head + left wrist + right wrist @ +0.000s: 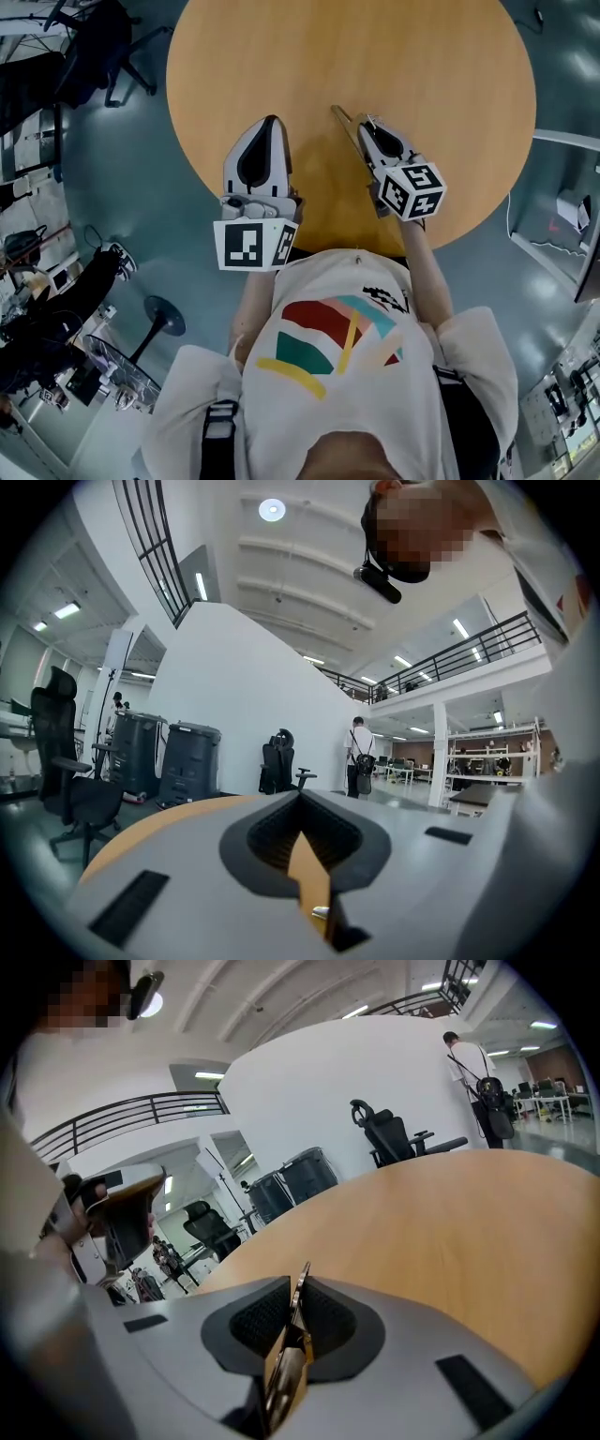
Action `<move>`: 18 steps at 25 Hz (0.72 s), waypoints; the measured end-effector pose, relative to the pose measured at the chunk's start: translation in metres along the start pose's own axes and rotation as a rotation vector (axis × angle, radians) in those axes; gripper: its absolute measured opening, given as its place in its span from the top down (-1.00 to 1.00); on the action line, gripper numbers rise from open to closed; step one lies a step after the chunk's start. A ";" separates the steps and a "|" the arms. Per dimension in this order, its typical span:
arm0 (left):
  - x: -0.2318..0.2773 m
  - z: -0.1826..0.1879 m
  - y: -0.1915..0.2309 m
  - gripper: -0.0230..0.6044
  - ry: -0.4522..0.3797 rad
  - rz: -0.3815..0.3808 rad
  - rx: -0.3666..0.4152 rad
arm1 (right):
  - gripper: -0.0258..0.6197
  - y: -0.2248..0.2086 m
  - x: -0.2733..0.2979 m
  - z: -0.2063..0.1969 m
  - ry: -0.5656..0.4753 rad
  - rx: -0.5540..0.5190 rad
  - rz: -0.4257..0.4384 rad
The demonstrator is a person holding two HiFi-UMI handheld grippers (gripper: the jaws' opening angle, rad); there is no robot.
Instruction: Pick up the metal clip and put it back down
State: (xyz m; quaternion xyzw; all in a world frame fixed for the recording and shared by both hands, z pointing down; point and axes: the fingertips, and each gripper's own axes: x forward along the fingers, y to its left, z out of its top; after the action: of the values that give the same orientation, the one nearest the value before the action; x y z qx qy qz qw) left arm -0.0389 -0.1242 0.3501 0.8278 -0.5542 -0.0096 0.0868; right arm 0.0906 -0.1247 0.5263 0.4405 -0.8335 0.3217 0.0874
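Right tongs (300, 1283) fill the foreground of their own view, clenched on the metal clip (286, 1372). The clip is a thin brassy strip standing on edge between the two dark pads, and its far tip pokes just past the jaw tips. Seen from the head view, the metal clip (345, 127) runs lengthwise along the right tongs (368, 127), so its long axis matches theirs, pointing away from the person and angled a little to the left. It appears to be held off the round wooden counter (422, 66) rather than lying on it, though how high cannot be told. Bare wood spreads ahead of and beneath the clip in the right gripper view. By that reading the pick-up half looks done. The coming move is then a plain lowering, straight down onto the wood under the clip, followed by a release. The left tongs (271, 122) sit to the left of the right pair, near but clearly apart, over the counter's near edge. In their own view the left tongs (300, 797) are pressed together at the tips with nothing gripped, and only a sliver of counter shows behind the pads. The right hand alone carries the clip, so the left has no evident part in setting it down.
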 end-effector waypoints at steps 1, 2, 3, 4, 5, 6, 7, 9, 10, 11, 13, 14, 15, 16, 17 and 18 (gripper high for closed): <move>0.002 -0.002 0.000 0.82 0.004 -0.003 -0.001 | 0.76 -0.002 0.002 -0.003 0.007 0.011 0.006; 0.004 -0.004 0.000 0.82 0.008 -0.005 -0.002 | 0.76 -0.004 0.004 -0.006 0.015 0.022 0.014; 0.007 -0.007 0.001 0.82 0.012 -0.006 -0.001 | 0.76 -0.006 0.007 -0.009 0.024 0.025 0.019; 0.009 -0.009 0.003 0.82 0.016 -0.006 0.000 | 0.76 -0.006 0.010 -0.012 0.032 0.015 0.020; 0.010 -0.010 0.006 0.82 0.019 -0.004 0.001 | 0.76 -0.006 0.013 -0.014 0.040 -0.006 0.016; 0.012 -0.010 0.009 0.82 0.020 -0.003 0.002 | 0.76 -0.006 0.016 -0.015 0.047 -0.032 0.008; 0.013 -0.010 0.012 0.82 0.022 -0.003 0.001 | 0.76 -0.006 0.019 -0.016 0.054 -0.059 -0.002; 0.015 -0.010 0.015 0.82 0.023 -0.004 -0.001 | 0.75 -0.009 0.022 -0.018 0.075 -0.105 -0.031; 0.016 -0.011 0.015 0.82 0.025 -0.006 0.000 | 0.75 -0.011 0.022 -0.020 0.086 -0.124 -0.048; 0.017 -0.011 0.014 0.82 0.026 -0.007 0.001 | 0.75 -0.013 0.022 -0.021 0.095 -0.142 -0.065; 0.018 -0.011 0.013 0.82 0.027 -0.009 0.002 | 0.62 -0.016 0.022 -0.024 0.108 -0.175 -0.088; 0.018 -0.011 0.012 0.82 0.026 -0.011 0.003 | 0.51 -0.017 0.023 -0.026 0.112 -0.187 -0.095; 0.018 -0.011 0.011 0.82 0.025 -0.013 0.005 | 0.43 -0.017 0.022 -0.027 0.111 -0.197 -0.101; 0.017 -0.011 0.010 0.82 0.024 -0.014 0.006 | 0.36 -0.018 0.021 -0.026 0.106 -0.207 -0.106; 0.017 -0.010 0.007 0.82 0.022 -0.016 0.008 | 0.26 -0.018 0.018 -0.025 0.097 -0.218 -0.111; 0.016 -0.009 0.005 0.82 0.020 -0.018 0.009 | 0.20 -0.018 0.016 -0.023 0.088 -0.228 -0.115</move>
State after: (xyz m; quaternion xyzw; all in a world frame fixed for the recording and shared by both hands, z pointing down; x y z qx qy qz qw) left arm -0.0360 -0.1392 0.3612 0.8331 -0.5460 0.0005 0.0884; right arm 0.0928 -0.1289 0.5590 0.4602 -0.8335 0.2385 0.1916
